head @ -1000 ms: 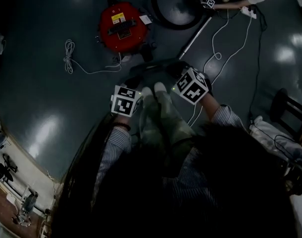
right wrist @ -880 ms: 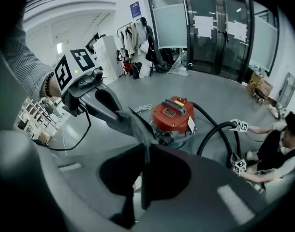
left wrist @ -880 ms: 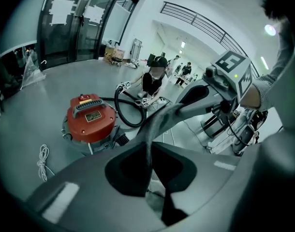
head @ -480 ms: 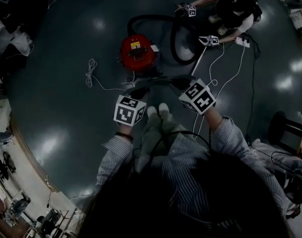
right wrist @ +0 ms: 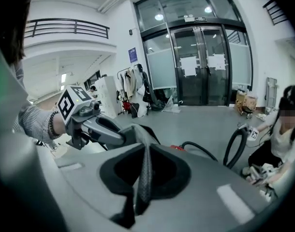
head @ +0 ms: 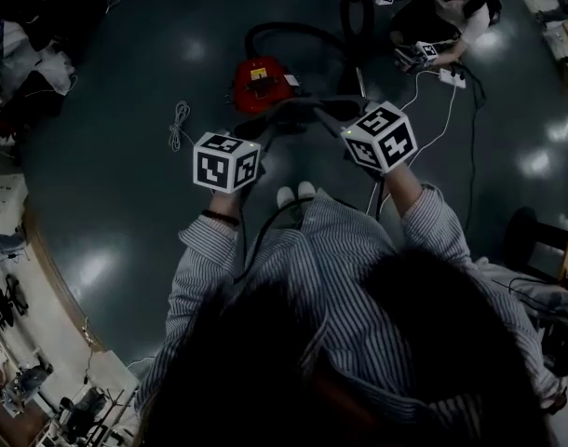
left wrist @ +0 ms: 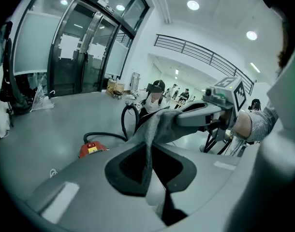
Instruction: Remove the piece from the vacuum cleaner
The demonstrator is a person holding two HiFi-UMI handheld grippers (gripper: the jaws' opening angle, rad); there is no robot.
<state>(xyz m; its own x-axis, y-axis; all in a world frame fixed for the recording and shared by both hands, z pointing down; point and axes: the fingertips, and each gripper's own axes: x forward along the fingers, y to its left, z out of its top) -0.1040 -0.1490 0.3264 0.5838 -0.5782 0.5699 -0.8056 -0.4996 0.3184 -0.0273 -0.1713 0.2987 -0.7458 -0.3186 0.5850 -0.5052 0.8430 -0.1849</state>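
Note:
The red vacuum cleaner (head: 262,84) stands on the dark floor ahead of me, its black hose (head: 293,33) looping behind it. A grey cloth piece (head: 298,110) hangs in the air between my two grippers, off the cleaner. My left gripper (head: 262,130) is shut on one end of it; in the left gripper view the cloth (left wrist: 157,129) runs from my jaws (left wrist: 150,175) up to the other gripper (left wrist: 205,114). My right gripper (head: 332,117) is shut on the other end; the cloth strip (right wrist: 145,170) is pinched in its jaws (right wrist: 140,190).
A white power cord (head: 180,124) lies coiled left of the cleaner. Another person (head: 456,3) crouches at the back right by a metal tube (head: 360,80) and white cables (head: 447,110). My shoes (head: 296,194) are below the grippers. A chair (head: 535,236) stands at the right.
Both grippers have risen from near the floor to chest height with the cloth still held between them. The view has pulled up and away from the cleaner.

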